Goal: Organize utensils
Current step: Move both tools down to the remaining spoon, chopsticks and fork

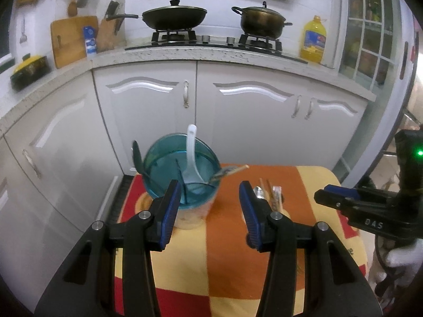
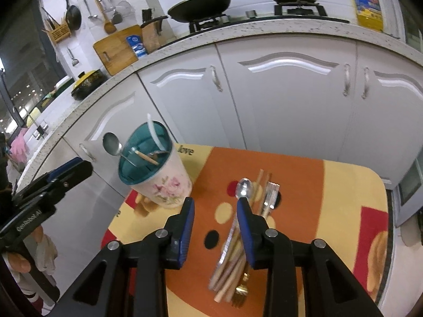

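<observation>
A floral utensil cup with a teal insert (image 1: pixel 182 169) (image 2: pixel 156 169) stands at the left of the small table. It holds a white plastic spoon (image 1: pixel 191 155), a metal spoon (image 2: pixel 113 145) and a wooden-handled utensil (image 2: pixel 146 156). A pile of loose utensils (image 2: pixel 238 235) lies on the cloth: a metal spoon (image 2: pixel 244 187), a fork (image 2: pixel 271 195), wooden chopsticks and a gold fork (image 2: pixel 240 294). It also shows in the left wrist view (image 1: pixel 267 192). My left gripper (image 1: pixel 208 195) is open and empty, just in front of the cup. My right gripper (image 2: pixel 215 211) is open and empty above the pile; in the left view (image 1: pixel 341 198) its jaw state is unclear.
The table wears an orange, yellow and red cloth (image 2: pixel 317 185). White kitchen cabinets (image 1: pixel 238 100) stand behind it. The counter above carries a wok (image 1: pixel 174 15), a pot (image 1: pixel 261 19), an oil bottle (image 1: pixel 313 39) and a cutting board (image 1: pixel 71 39).
</observation>
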`<action>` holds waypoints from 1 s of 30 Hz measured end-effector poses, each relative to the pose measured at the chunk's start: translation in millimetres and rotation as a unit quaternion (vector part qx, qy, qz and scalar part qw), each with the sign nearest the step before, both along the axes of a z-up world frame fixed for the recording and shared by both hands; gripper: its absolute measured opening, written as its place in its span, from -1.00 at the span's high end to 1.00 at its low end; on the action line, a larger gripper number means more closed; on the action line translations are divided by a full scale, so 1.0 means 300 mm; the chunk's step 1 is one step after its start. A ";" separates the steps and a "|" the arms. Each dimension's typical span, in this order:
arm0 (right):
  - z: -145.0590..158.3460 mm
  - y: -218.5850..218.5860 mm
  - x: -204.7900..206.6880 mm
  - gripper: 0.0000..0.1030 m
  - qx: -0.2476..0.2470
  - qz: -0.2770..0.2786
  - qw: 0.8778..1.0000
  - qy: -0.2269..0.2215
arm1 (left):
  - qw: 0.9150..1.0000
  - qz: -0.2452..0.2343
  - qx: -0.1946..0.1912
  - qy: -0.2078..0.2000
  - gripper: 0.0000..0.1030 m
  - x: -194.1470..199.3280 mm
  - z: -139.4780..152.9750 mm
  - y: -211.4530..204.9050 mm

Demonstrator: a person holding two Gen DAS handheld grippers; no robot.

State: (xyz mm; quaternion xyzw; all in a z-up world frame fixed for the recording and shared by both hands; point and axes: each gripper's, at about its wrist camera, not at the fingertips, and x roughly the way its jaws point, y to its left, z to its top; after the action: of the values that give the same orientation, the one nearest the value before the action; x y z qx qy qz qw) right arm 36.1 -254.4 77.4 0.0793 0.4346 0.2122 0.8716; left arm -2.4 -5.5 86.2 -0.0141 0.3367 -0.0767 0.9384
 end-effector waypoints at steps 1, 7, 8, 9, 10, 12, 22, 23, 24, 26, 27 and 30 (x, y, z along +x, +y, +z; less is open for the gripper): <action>-0.009 -0.014 -0.003 0.38 -0.002 -0.005 1.000 0.003 | 1.000 -0.004 -0.006 0.004 0.13 -0.007 -0.006 -0.005; -0.103 -0.093 -0.009 0.38 -0.006 -0.026 0.999 0.034 | 0.998 -0.031 -0.034 0.030 0.13 -0.038 -0.072 -0.039; -0.122 -0.098 -0.007 0.38 -0.009 -0.027 0.999 0.039 | 0.998 -0.036 -0.034 0.038 0.13 -0.042 -0.094 -0.050; -0.150 -0.102 0.000 0.38 -0.014 -0.028 0.998 0.047 | 0.998 -0.039 -0.033 0.044 0.13 -0.040 -0.110 -0.059; -0.172 -0.104 0.007 0.38 -0.016 -0.028 0.998 0.053 | 0.997 -0.041 -0.033 0.052 0.13 -0.041 -0.132 -0.069; -0.214 -0.103 0.022 0.39 -0.014 -0.027 0.998 0.064 | 0.996 -0.047 -0.034 0.069 0.13 -0.038 -0.176 -0.089; -0.343 -0.023 0.158 0.57 -0.022 -0.007 0.995 0.092 | 0.989 -0.064 -0.021 0.130 0.13 0.034 -0.349 -0.184; -0.348 -0.018 0.175 0.57 -0.022 -0.006 0.995 0.094 | 0.989 -0.064 -0.022 0.135 0.13 0.048 -0.361 -0.191; -0.355 -0.011 0.195 0.58 -0.024 -0.003 0.995 0.096 | 0.988 -0.065 -0.023 0.137 0.13 0.059 -0.368 -0.192; -0.373 0.005 0.232 0.61 -0.035 0.001 0.994 0.101 | 0.987 -0.065 -0.024 0.143 0.13 0.082 -0.383 -0.200; -0.383 0.011 0.246 0.62 -0.040 0.003 0.994 0.104 | 0.987 -0.065 -0.025 0.146 0.13 0.093 -0.391 -0.206; -0.411 0.019 0.286 0.73 -0.048 0.007 0.993 0.112 | 0.986 -0.067 -0.025 0.151 0.13 0.128 -0.409 -0.221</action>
State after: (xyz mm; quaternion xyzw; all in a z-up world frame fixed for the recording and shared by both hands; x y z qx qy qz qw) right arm 121.9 -248.8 -46.0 0.0571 0.5394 0.1871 0.8190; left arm 35.9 -71.7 -36.5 -0.0267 0.4727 -0.1451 0.8688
